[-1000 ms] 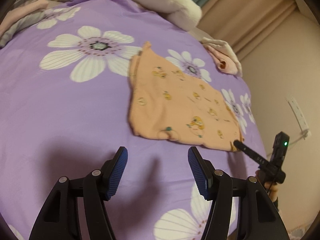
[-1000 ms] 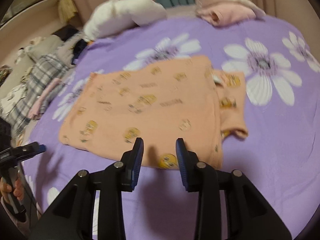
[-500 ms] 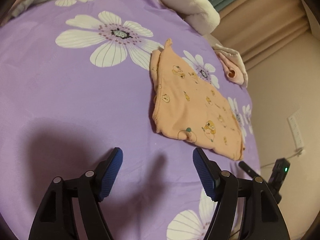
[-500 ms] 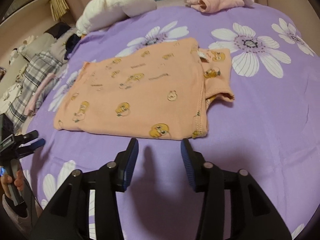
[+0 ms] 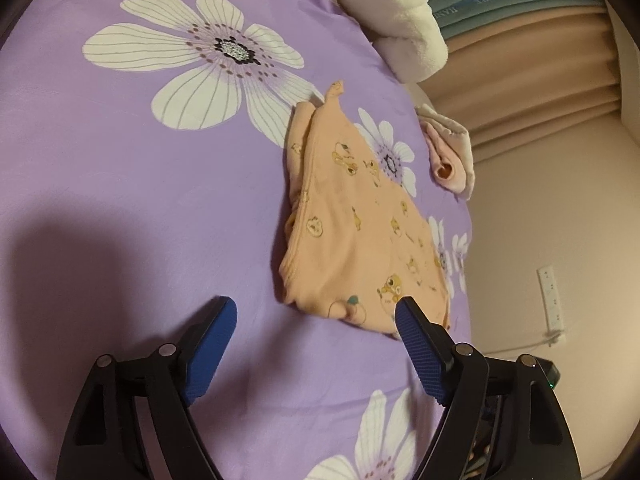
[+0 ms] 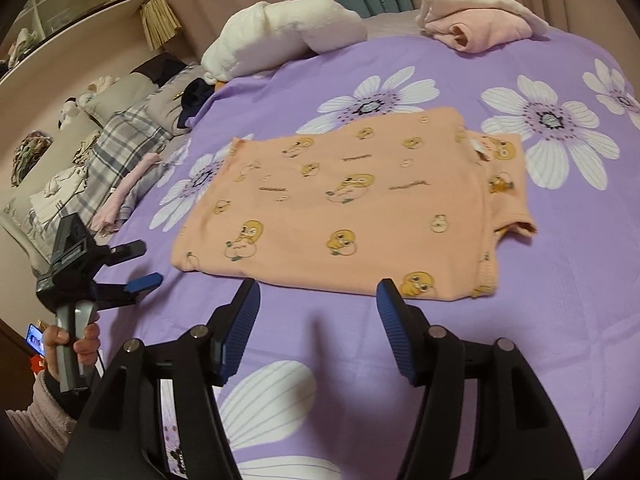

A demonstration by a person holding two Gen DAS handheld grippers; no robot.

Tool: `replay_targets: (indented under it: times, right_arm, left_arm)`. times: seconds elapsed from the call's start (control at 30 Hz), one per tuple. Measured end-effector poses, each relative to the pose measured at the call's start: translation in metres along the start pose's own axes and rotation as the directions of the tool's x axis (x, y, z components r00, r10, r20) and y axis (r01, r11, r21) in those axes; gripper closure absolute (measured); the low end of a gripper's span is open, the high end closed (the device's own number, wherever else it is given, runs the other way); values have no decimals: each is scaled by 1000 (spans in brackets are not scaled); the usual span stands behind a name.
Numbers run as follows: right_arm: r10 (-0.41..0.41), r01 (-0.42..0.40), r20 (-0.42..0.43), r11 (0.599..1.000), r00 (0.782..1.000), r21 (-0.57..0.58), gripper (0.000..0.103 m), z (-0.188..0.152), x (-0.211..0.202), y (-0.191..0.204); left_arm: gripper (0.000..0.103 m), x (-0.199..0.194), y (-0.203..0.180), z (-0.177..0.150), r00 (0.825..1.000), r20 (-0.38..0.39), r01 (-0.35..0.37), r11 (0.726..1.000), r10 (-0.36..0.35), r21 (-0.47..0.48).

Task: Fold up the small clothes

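Both grippers, left (image 5: 316, 314) and right (image 6: 318, 294), have backed off; jaws opening, nothing between them. Shirt (image 6: 348, 204) lies released just ahead, one fold apparently complete.

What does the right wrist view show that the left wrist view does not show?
Only the right wrist view shows the person's hand holding the left gripper, the plaid clothes pile at the bed's edge and the shelf. Only the left wrist view shows the wall power strip. Both show the orange duck-print garment lying partly folded on the purple flowered bedsheet, the white plush blanket and the folded pink garment. In each view the jaws are opening with nothing between them; the right gripper is just short of the garment's near edge.
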State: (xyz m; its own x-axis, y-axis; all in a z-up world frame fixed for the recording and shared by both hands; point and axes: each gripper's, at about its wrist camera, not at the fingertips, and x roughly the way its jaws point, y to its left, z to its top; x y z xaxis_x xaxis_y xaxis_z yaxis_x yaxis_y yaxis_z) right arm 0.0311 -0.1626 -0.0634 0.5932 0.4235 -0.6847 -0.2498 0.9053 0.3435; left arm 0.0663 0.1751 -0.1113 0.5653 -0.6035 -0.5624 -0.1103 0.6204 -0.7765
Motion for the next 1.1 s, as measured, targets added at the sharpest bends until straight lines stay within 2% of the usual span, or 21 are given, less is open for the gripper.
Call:
replay_targets:
  times: [0.27,0.57,0.93,1.1]
  right_arm:
    - [20,-21,7,999,1000,35,41,-1,4,1]
    - [56,-57,9,996,998,64,37,-2,10,-4]
    - [75,-74,0,994,997,74,37,1,20,-8]
    - [76,-76,0,995,997,68,37,10,26,-5]
  left_arm:
    - [22,13,5,18,997,-17,78,996,-79,-51]
    - [21,35,1,32,991,-52,120,991,-123,-64]
    - [21,65,-11,52,991,-88,100,995,-101,-12]
    - [15,72,-15,58,989,-96,111,994,-110,2]
